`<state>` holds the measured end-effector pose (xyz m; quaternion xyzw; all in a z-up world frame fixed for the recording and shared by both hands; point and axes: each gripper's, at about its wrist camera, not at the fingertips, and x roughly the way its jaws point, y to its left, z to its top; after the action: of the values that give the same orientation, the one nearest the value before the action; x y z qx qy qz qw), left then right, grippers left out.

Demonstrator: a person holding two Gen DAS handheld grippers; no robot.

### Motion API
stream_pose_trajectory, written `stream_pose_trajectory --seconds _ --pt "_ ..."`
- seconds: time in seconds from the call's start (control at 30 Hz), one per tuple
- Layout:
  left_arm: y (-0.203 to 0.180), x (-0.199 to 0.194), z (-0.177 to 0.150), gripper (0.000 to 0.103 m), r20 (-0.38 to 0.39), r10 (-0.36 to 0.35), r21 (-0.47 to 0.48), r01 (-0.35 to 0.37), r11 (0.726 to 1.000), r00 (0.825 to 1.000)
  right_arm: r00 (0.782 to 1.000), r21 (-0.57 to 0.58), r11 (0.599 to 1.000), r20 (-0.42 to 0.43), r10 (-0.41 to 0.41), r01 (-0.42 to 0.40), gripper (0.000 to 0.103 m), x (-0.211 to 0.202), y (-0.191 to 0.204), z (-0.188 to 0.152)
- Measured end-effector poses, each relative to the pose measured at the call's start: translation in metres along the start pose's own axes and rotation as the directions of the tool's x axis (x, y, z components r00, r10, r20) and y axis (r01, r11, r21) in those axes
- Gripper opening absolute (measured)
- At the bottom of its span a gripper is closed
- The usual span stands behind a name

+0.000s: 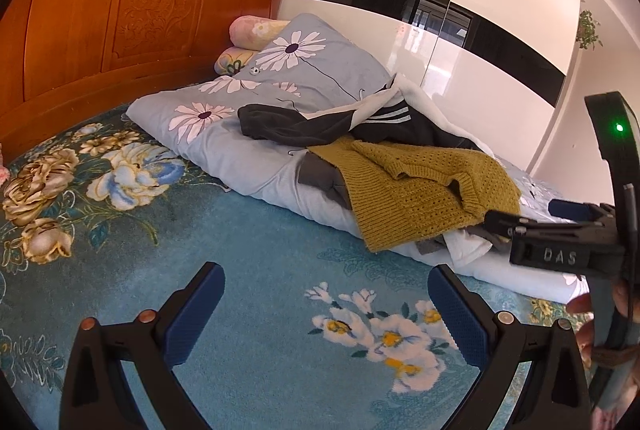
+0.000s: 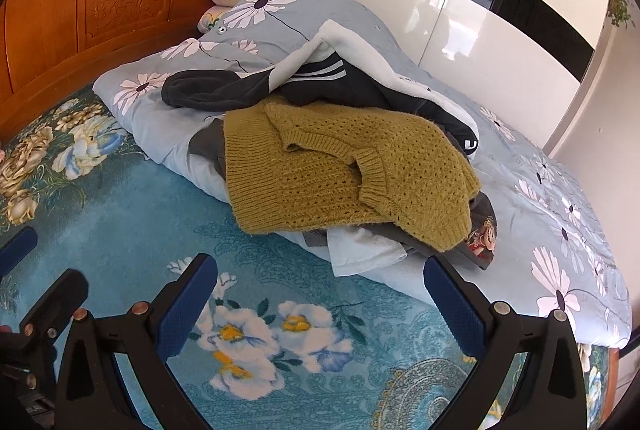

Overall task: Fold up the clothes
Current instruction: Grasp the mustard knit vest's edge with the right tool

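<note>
Left claw (image 1: 324,314) spread wide, gripping nothing, hovering over the teal floral bedspread (image 1: 256,242). Right claw (image 2: 320,304) likewise gaping and empty above the same bedspread (image 2: 132,214), near the front edge of the clothes heap. Mustard knitted sweater (image 2: 320,174) crumpled on top of the pile, draped over a white garment (image 2: 360,250) and a grey one with a cartoon print (image 2: 480,234). Behind it, a dark jacket with white stripes (image 2: 320,78). All heaped on a folded pale-blue daisy duvet (image 2: 552,198) along the bed's far side, beside a glossy white wardrobe (image 2: 500,30). Carved wooden headboard (image 1: 120,14) at back left.
</note>
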<state>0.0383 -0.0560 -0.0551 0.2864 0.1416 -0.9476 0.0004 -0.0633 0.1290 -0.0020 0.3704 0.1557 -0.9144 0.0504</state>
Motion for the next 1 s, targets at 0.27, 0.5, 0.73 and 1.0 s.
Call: stream_pose_trajectory --seconds 0.27,0.5,0.73,1.0 --pt "0.017 -0.026 -0.033 0.103 0.019 0.020 0.052 -0.020 0.998 1.000 0.987 -0.018 0.989 -0.053 -0.151 0.150 0.103 0.065 -0.023 0.035" --pt "0.016 -0.037 -0.048 0.103 0.031 0.016 0.124 -0.020 0.992 0.999 0.942 -0.112 0.942 -0.082 -0.326 0.316 0.103 0.122 -0.027 0.050" --pt "0.024 -0.045 -0.059 0.103 0.033 0.001 0.099 -0.004 0.995 0.999 0.887 -0.162 0.884 -0.082 -0.454 0.438 0.065 0.156 -0.022 0.068" --pt "0.032 -0.063 -0.061 0.103 0.031 -0.010 0.128 0.006 0.992 0.999 0.835 -0.194 0.848 -0.169 -0.524 0.493 0.018 0.171 -0.036 0.084"
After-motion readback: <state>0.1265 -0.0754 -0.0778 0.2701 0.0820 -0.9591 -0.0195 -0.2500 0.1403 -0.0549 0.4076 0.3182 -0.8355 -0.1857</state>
